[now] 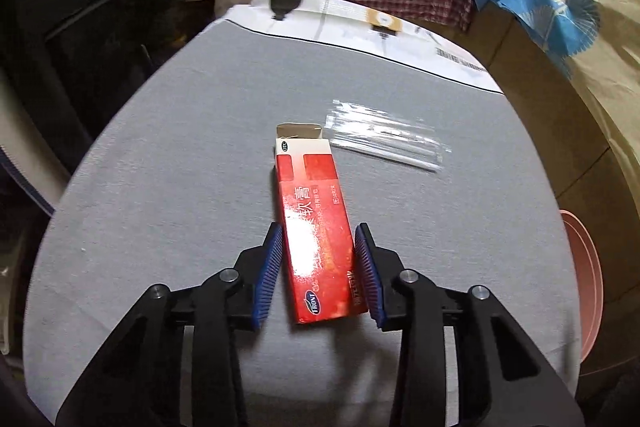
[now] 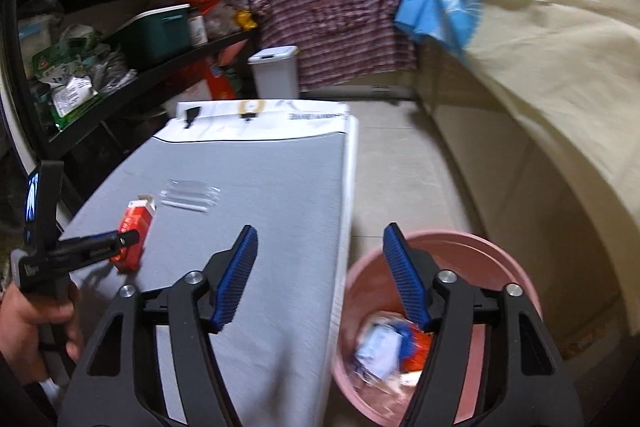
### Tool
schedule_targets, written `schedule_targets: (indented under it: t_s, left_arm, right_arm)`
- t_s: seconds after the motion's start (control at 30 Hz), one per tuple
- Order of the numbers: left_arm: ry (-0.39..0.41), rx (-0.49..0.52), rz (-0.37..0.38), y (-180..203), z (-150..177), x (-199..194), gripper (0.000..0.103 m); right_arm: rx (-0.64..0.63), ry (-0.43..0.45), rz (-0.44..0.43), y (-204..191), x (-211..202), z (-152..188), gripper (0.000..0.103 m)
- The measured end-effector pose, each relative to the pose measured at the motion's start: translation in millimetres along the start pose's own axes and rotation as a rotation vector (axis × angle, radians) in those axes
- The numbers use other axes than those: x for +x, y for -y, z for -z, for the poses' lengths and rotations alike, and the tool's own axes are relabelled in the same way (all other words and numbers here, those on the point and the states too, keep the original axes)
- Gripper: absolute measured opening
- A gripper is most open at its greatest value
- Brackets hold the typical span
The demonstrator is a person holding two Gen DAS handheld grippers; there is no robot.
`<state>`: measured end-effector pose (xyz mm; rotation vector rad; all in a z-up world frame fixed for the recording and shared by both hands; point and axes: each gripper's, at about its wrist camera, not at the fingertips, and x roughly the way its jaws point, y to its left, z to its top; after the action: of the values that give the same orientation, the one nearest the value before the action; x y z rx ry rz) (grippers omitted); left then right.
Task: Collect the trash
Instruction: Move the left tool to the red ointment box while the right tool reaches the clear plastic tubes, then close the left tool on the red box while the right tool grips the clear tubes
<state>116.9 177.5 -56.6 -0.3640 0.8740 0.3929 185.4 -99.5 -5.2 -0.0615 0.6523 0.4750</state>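
In the middle of the frame, the left hand-held gripper [image 1: 319, 269] squeezes the red cardboard box [image 1: 315, 223] on the grey worktop [image 1: 160, 187]. The right hand-held gripper [image 2: 320, 277] is wide apart above the pink round bin [image 2: 500, 259], lower right.

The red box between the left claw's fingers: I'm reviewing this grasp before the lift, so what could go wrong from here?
1. The left claw straddles the red box near one end only; most of it sticks out ahead, so it may pivot or slip when lifted.
2. The box's far flap is open and it looks light, so squeezing could crush it.
3. The pink bin sits below the table edge on the right, under the open right claw; the carry crosses that claw.
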Motion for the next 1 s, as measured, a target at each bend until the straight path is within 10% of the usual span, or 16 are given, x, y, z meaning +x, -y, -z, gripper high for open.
schedule_targets:
  t_s: [0.23, 0.6, 1.0]
  left_arm:
    - [-0.008, 0.094, 0.013, -1, -5, 1, 0.036]
    - [-0.033, 0.069, 0.035, -20, -16, 4, 0.037]
    - [-0.056, 0.037, 0.058, -21, -21, 10, 0.037]
  right_arm:
    - [-0.012, -0.03, -0.132, -40, 64, -19, 0.037]
    - [-0.153, -0.148, -0.341, -103, 152, -35, 0.038]
    - [-0.255, -0.265, -0.353, -123, 199, -31, 0.047]
